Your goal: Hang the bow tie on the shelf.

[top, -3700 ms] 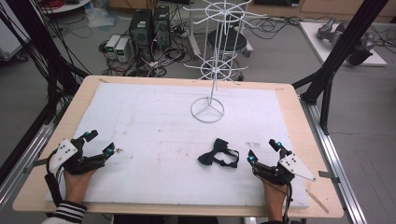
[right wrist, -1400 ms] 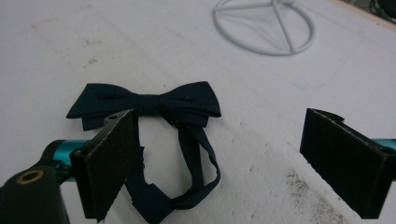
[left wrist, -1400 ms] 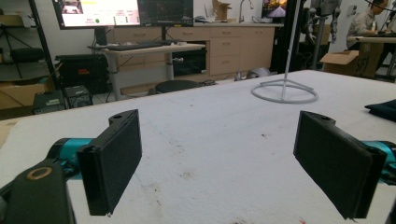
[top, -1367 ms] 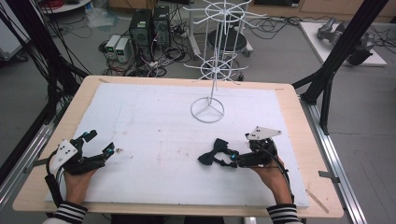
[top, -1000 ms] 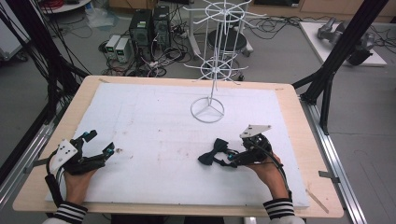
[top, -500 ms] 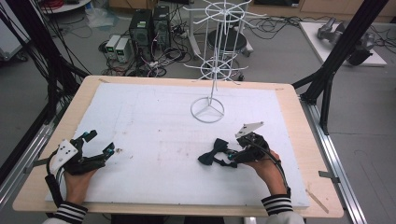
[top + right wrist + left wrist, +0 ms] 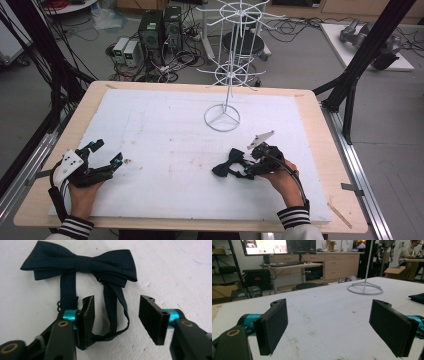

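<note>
1. A white wire display stand (image 7: 223, 117) rises at the far middle of the worktop (image 7: 310, 100).
2. Black computer boxes (image 7: 159, 30) sit on the floor beyond, among cables.

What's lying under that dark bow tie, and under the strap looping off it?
Under the bow tie lies only the white table cover. Its strap loops between the right hand-held gripper's open jaws, which have just been closing. The strap's lower end is hidden behind one jaw.

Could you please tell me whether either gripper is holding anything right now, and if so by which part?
Nothing is gripped yet. The right gripper has just been closing around the strap loop of the dark navy fabric bow tie, pads not pressing. The left gripper is open.
</note>
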{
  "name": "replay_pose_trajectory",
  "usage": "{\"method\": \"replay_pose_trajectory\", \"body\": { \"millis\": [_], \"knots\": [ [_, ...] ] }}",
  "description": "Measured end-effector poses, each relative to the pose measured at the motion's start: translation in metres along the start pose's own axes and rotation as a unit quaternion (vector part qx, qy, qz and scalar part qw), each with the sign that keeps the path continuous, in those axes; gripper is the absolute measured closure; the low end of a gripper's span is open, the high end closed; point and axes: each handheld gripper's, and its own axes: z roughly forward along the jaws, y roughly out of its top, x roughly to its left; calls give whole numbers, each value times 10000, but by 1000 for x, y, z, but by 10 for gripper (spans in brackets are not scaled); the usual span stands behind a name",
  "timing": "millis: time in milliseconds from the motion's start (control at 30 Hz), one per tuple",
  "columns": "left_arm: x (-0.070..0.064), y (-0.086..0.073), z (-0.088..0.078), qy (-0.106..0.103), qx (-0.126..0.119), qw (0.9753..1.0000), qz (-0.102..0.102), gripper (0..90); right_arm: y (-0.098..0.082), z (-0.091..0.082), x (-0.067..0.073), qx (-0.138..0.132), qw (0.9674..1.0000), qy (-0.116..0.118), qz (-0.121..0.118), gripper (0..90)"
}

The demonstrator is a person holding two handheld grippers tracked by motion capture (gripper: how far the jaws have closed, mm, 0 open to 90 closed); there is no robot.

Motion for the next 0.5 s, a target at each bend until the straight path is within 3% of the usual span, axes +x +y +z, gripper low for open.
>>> {"method": "replay_pose_trajectory", "body": {
  "millis": [500],
  "knots": [
    [0,0,0,-3,-2,10000,0,157,4,7,3,383,9987,-172,-290,561]
  ]
}}
